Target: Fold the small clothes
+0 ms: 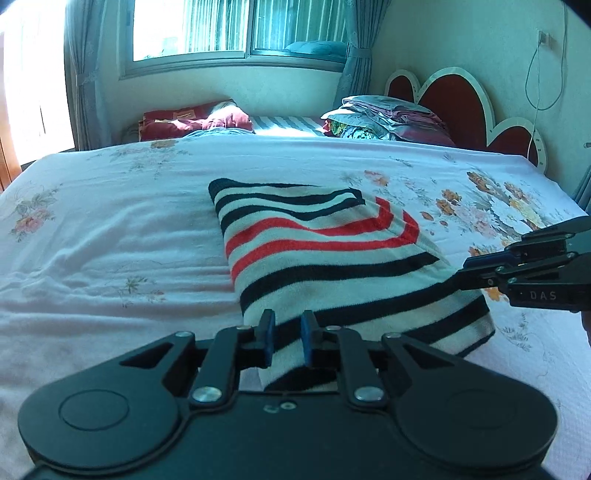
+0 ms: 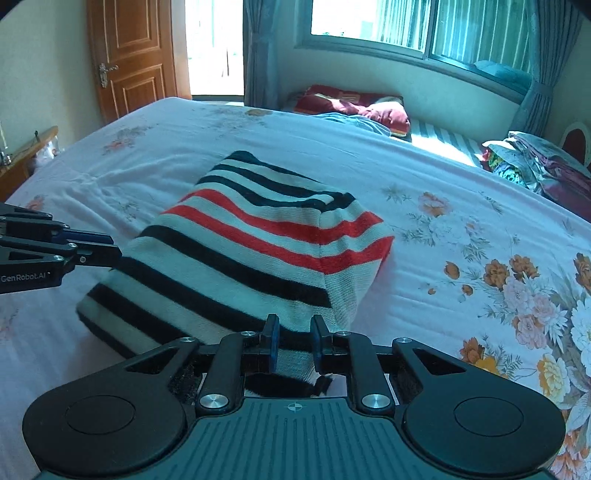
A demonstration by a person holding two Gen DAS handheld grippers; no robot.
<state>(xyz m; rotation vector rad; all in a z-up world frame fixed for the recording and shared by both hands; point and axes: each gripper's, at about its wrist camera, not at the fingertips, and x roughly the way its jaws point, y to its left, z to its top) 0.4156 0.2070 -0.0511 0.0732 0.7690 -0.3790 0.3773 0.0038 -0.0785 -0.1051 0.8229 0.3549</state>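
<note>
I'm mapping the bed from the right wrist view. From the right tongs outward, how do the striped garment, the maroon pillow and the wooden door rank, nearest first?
1. Striped garment: clamped in the right tongs, spreading out ahead.
2. Maroon pillow: at the bed's far edge, under the window.
3. Wooden door: upper left, on the wall beyond the bed.

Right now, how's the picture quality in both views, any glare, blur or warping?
Left wrist view: window blown out, bluish cast, fisheye bends the bed, sweater sharp. Right wrist view: doorway and window glare, sun patch by the pillow, dark corners, little blur.
</note>
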